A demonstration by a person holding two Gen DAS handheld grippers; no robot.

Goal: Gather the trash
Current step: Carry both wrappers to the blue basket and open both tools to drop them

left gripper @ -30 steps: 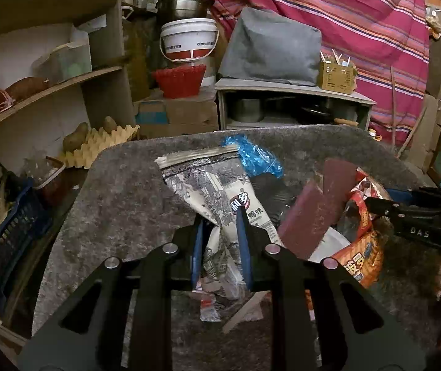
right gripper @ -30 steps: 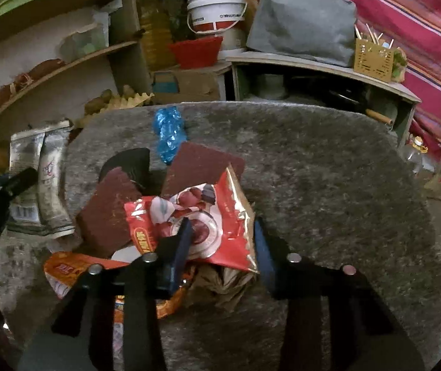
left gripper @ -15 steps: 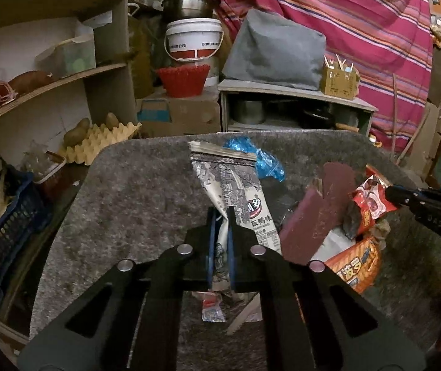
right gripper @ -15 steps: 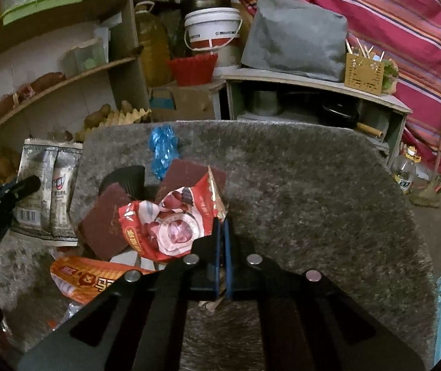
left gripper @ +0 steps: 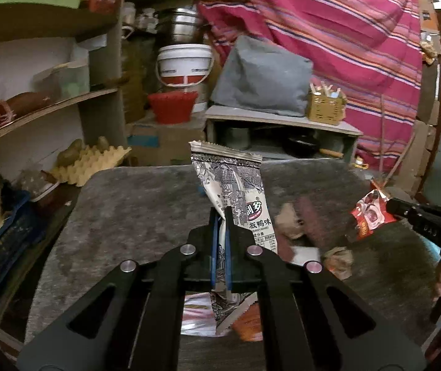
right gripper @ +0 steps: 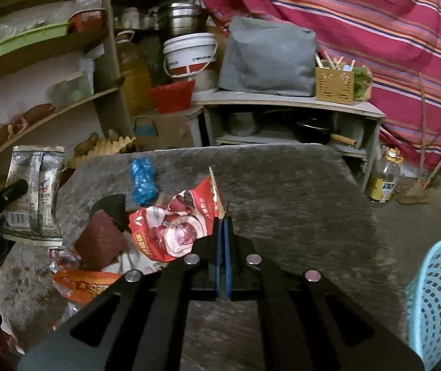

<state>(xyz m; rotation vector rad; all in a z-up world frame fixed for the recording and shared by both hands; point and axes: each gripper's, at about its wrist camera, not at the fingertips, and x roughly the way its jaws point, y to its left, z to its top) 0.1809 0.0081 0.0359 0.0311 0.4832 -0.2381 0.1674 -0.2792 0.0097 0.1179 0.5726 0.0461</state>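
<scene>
Above the grey desk (left gripper: 134, 213) my left hand-held gripper (left gripper: 220, 216) pinches a grey snack bag (left gripper: 236, 182), lifted off the desk. Right of it, my right hand-held gripper (right gripper: 223, 221) is pressed together on a red wrapper (right gripper: 174, 225), also above the desk.

A grey, fuzzy carpet-covered tabletop (right gripper: 297, 191) with a rounded far edge carries a loose heap of trash toward its left side. Lying on it: a crumpled blue plastic wrapper (right gripper: 142, 181) nearest the far edge, a dark maroon rectangular scouring pad (right gripper: 100, 242) just in front of a black curved piece (right gripper: 112, 205), and an orange printed snack packet (right gripper: 84, 286) at the near left, partly under the pad. The tabletop's right half is bare grey pile.
</scene>
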